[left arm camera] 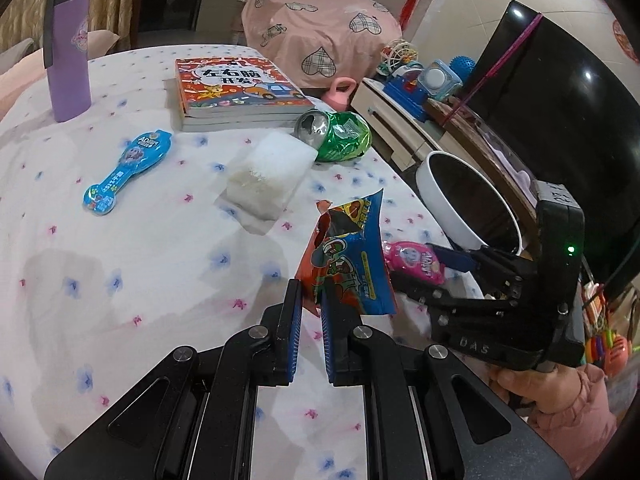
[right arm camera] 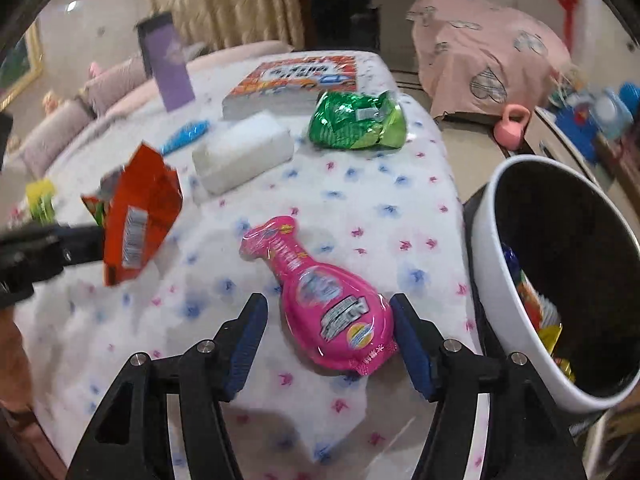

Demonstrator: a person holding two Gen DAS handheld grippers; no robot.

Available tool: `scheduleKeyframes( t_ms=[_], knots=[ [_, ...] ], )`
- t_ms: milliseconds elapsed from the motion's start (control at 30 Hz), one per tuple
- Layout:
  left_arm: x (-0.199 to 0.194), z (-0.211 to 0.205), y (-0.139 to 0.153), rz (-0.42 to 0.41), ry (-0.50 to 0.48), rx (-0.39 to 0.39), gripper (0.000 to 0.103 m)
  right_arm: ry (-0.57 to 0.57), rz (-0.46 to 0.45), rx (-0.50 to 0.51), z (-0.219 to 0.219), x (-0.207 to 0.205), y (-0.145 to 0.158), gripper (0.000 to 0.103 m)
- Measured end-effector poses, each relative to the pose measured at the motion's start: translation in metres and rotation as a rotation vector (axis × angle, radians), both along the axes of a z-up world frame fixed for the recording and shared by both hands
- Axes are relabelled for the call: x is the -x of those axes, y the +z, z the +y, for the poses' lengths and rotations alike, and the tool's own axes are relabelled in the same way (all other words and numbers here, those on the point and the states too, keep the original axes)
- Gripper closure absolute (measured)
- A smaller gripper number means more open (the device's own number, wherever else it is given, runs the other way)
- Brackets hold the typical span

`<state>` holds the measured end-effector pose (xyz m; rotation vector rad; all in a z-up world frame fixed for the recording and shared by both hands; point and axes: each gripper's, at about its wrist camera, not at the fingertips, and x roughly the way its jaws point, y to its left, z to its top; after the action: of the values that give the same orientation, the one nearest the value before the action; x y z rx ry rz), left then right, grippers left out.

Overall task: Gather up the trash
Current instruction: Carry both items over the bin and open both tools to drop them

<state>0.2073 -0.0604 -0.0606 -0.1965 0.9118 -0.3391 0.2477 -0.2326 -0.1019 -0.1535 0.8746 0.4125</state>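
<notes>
My left gripper (left arm camera: 311, 310) has its fingers (left arm camera: 289, 308) closed tight on the lower edge of a torn orange-and-blue foil snack wrapper (left arm camera: 347, 256); the wrapper stands up off the surface, clear of the cloth. From the right wrist view the same wrapper (right arm camera: 136, 220) shows its orange back with a barcode, held by the left gripper at the frame's left edge.

My right gripper (right arm camera: 329, 334) has its fingers (right arm camera: 248, 340) spread apart, one on either side of the wide end of a pink bottle-shaped plastic packet (right arm camera: 326, 300) that lies flat on the surface. I cannot tell whether the pads touch it; they do not grip it.

The surface (left arm camera: 160, 272) wears a white cloth with small blue and pink flowers. A white round bin with a dark inside (right arm camera: 552, 276) stands just beside its right edge, coloured wrappers already lying in it.

Farther back on the cloth: a crushed green drink can (left arm camera: 338, 134), a clear plastic bag with white crumbs (left arm camera: 268, 176), a blue bottle-shaped plastic packet (left arm camera: 124, 172), a stack of orange children's books (left arm camera: 236, 92), and a tall purple tumbler with a black lid (left arm camera: 68, 48) standing upright.
</notes>
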Motion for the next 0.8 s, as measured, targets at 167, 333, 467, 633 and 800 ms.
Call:
scheduleKeyframes(
  t_ms=[167,333,467,633,800],
  knots=[
    [-0.001,-0.008,0.002,-0.004,-0.019,0.0,0.094,-0.015,-0.018,-0.034,-0.006,0.009,0.005,0.052],
    [0.0,-0.022,0.007,-0.015,-0.05,-0.003,0.094,-0.066,-0.05,-0.114,-0.025,0.023,0.021,0.052],
    [0.0,-0.04,0.011,-0.02,-0.09,-0.005,0.094,-0.123,-0.077,-0.157,-0.047,0.031,0.035,0.052],
    [-0.003,-0.07,0.017,-0.028,-0.148,-0.007,0.094,-0.207,-0.081,-0.222,-0.083,0.037,0.043,0.052],
    [-0.008,-0.101,0.024,-0.041,-0.2,-0.015,0.094,-0.289,-0.076,-0.286,-0.12,0.04,0.048,0.052]
  ],
)
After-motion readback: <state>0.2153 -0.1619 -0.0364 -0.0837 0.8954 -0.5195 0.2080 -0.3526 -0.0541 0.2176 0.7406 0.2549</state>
